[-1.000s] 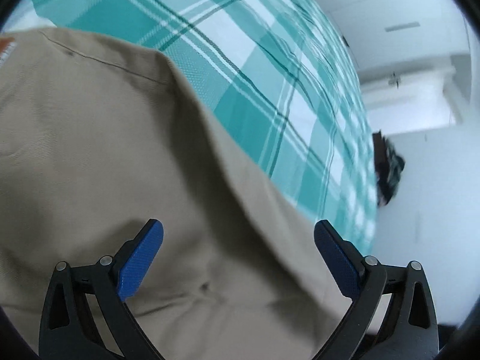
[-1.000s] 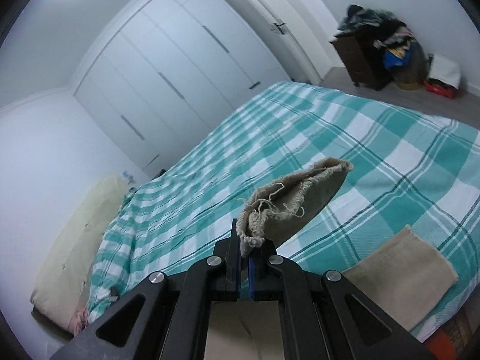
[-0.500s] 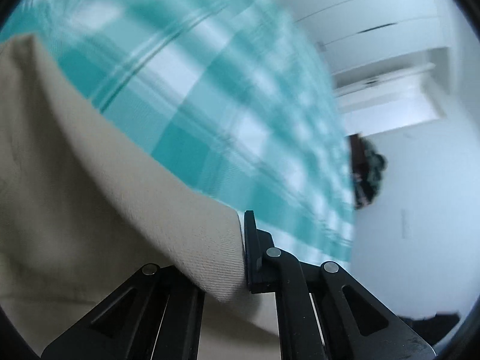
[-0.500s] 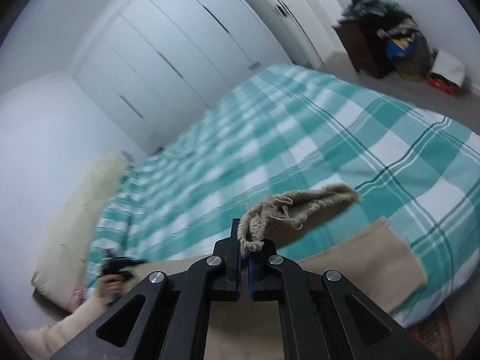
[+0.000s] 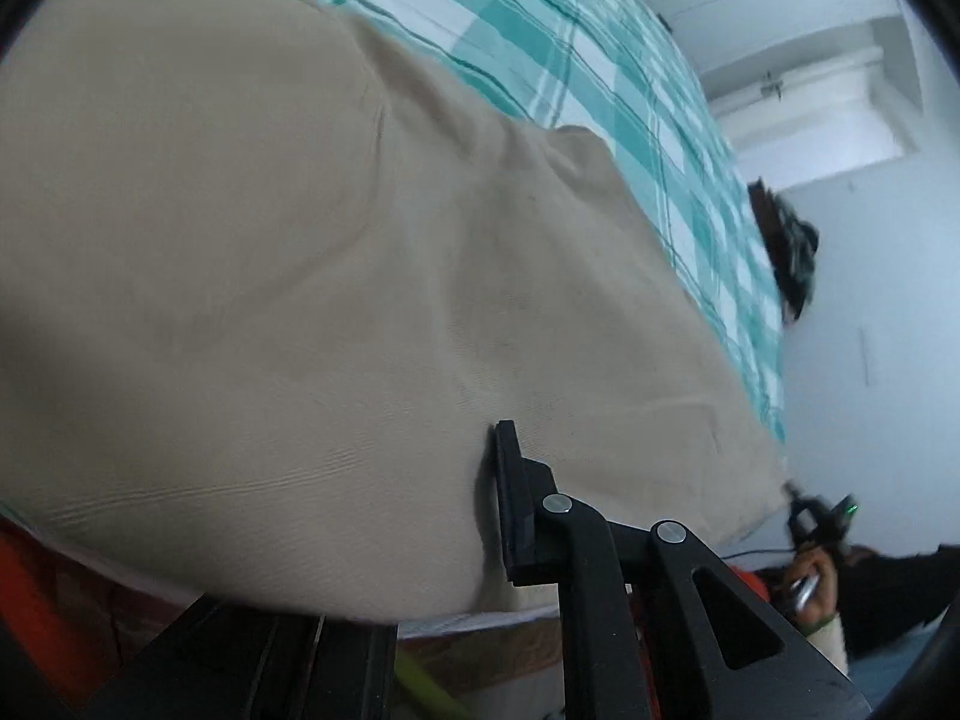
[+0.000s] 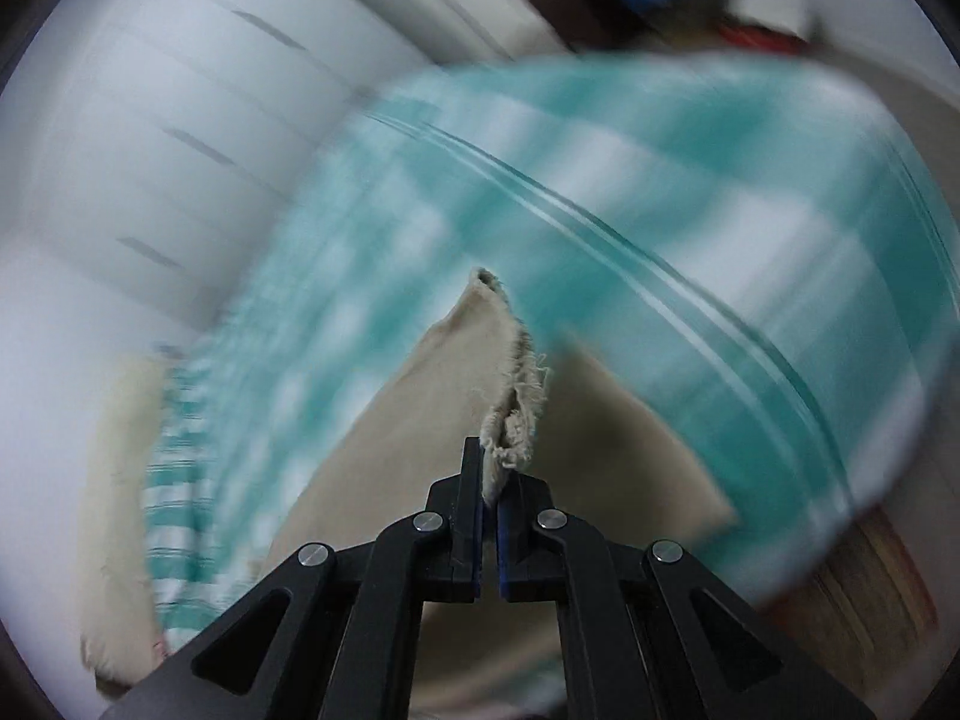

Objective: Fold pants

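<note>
The tan pants lie spread over a bed covered with a teal-and-white plaid bedspread, their cloth filling most of the left wrist view and reaching to the near edge of the mattress. The left gripper is clamped on a fold of that cloth: one black finger stands against the fabric, while the other is buried under it, so the jaws are closed with the pants between them. At the far lower right of this view a hand holds another black gripper near the corner of the garment. In the right wrist view, heavily smeared by motion, the right gripper is pinched tight on the frayed hem of a pant leg, whose raw threads stick up above the fingertips; the leg runs away from the jaws over the plaid bedspread. Behind the bed stand white wardrobe doors, and a cream pillow lies at the left. No label, brand mark or writing can be read on the pants or anywhere else.
</note>
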A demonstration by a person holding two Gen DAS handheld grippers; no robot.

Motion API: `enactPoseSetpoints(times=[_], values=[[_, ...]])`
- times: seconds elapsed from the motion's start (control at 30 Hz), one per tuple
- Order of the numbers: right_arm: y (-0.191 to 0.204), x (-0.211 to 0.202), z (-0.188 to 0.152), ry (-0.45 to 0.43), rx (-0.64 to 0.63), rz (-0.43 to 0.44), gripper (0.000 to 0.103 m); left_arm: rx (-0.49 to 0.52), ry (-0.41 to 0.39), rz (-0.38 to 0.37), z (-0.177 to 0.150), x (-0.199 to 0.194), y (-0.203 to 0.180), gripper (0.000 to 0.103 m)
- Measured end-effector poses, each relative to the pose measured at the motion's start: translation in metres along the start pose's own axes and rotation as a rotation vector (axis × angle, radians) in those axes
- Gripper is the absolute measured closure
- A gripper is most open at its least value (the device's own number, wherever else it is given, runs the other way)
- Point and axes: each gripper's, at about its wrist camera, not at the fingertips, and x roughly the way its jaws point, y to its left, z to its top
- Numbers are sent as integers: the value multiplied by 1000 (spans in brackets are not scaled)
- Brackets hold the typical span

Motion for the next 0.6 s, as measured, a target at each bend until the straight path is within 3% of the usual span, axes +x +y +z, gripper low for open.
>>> enactPoseSetpoints(times=[0.07,0.27,0.4,0.6], values=[[-16,10,-9,19,27,-47,100,-9,-17,-16,7,-9,0,94],[-10,4,-3,-14,2,-28,100,70,-74,8,7,-22,-20,95],[-1,-11,-2,-47,-19,12,100,111,-40,103,-6,-6,-14,97],[-20,15,-20,0,-41,-122,100,141,-44,133,-10,-7,-16,99]])
